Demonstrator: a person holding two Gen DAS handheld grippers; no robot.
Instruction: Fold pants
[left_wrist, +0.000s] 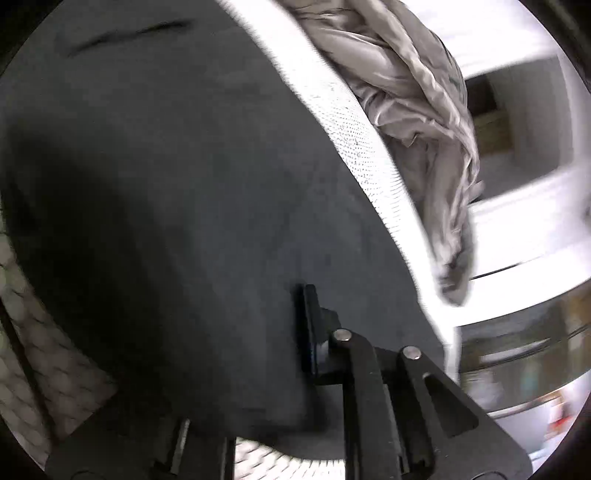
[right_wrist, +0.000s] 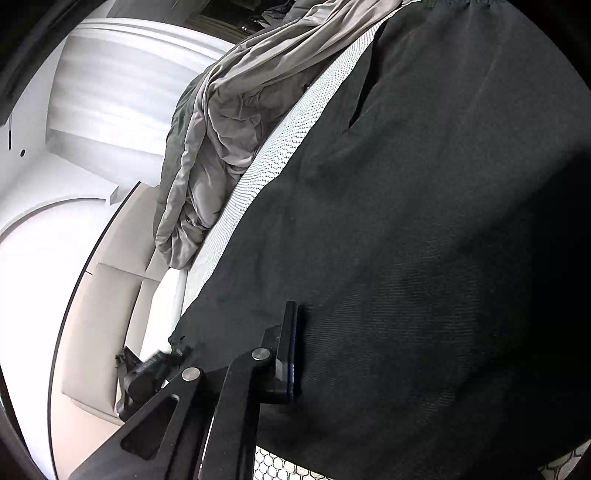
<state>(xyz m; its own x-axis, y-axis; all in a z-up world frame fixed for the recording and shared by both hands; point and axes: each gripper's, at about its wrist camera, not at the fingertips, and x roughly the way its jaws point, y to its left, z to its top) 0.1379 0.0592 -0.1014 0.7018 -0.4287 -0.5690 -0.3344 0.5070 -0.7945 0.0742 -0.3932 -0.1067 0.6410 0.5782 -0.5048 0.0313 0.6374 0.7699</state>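
Note:
Dark, nearly black pants (left_wrist: 166, 184) fill most of the left wrist view and lie on a white textured mattress (left_wrist: 354, 147). My left gripper (left_wrist: 297, 332) is shut on a fold of the cloth. One black finger (left_wrist: 312, 332) shows and the other is buried under fabric. In the right wrist view the same pants (right_wrist: 424, 240) cover the right half of the picture. My right gripper (right_wrist: 301, 350) is shut on their edge, with one finger (right_wrist: 288, 350) showing against the cloth and the other hidden beneath it.
A crumpled grey blanket (left_wrist: 417, 110) (right_wrist: 221, 129) lies along the mattress (right_wrist: 266, 166) beyond the pants. A hexagon-patterned sheet (left_wrist: 40, 332) (right_wrist: 273, 469) shows under the pants. White walls and furniture lie past the bed edge. A small dark object (right_wrist: 147, 373) sits low by that edge.

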